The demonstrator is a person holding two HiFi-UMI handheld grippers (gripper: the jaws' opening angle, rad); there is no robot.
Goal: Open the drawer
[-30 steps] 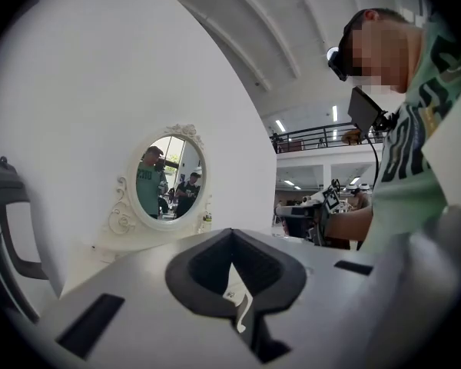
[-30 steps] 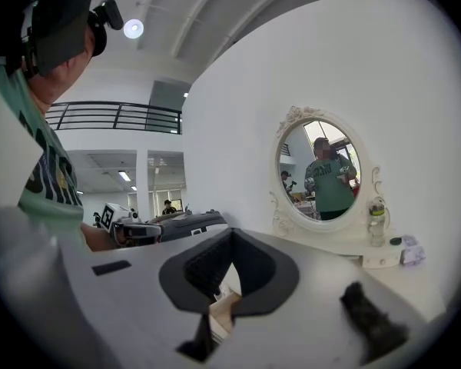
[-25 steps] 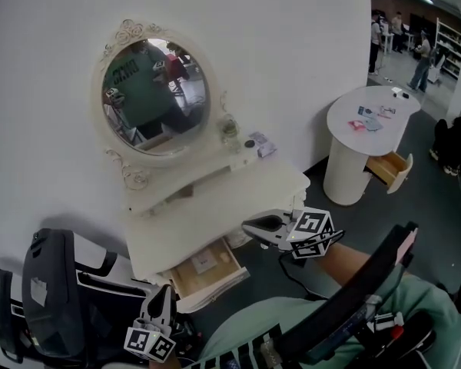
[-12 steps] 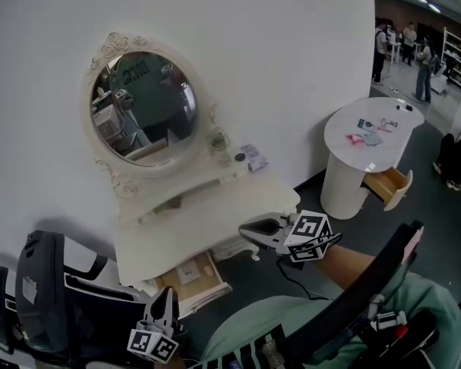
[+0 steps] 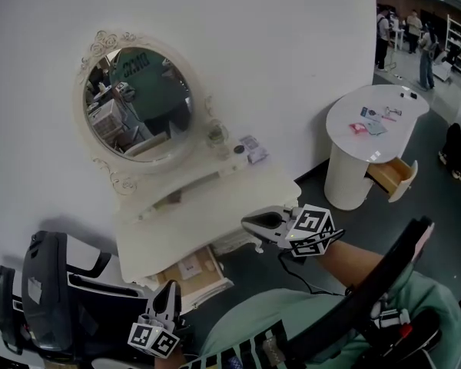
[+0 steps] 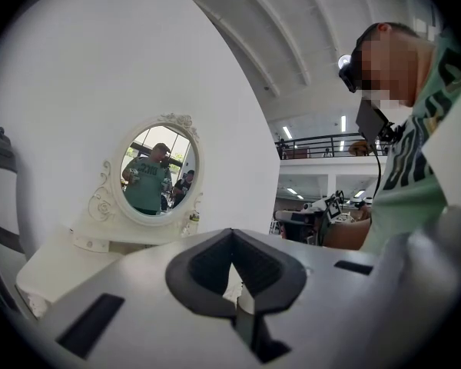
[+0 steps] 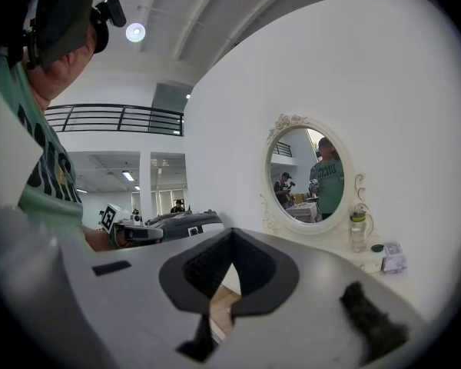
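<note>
Already pulled out beneath the dressing table [image 5: 215, 202], the drawer [image 5: 186, 270] has stayed open while the left gripper [image 5: 166, 292] and right gripper [image 5: 247, 223], jaws pressed together on nothing, drew slightly away, so the task looks finished.

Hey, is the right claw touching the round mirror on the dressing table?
Apart. The head view shows the right claw near the front edge of the dressing table, whose whole top lies between it and the round mirror.

Bottle [image 5: 215, 136] and box [image 5: 255, 151] on vanity [image 5: 207, 210]
</note>
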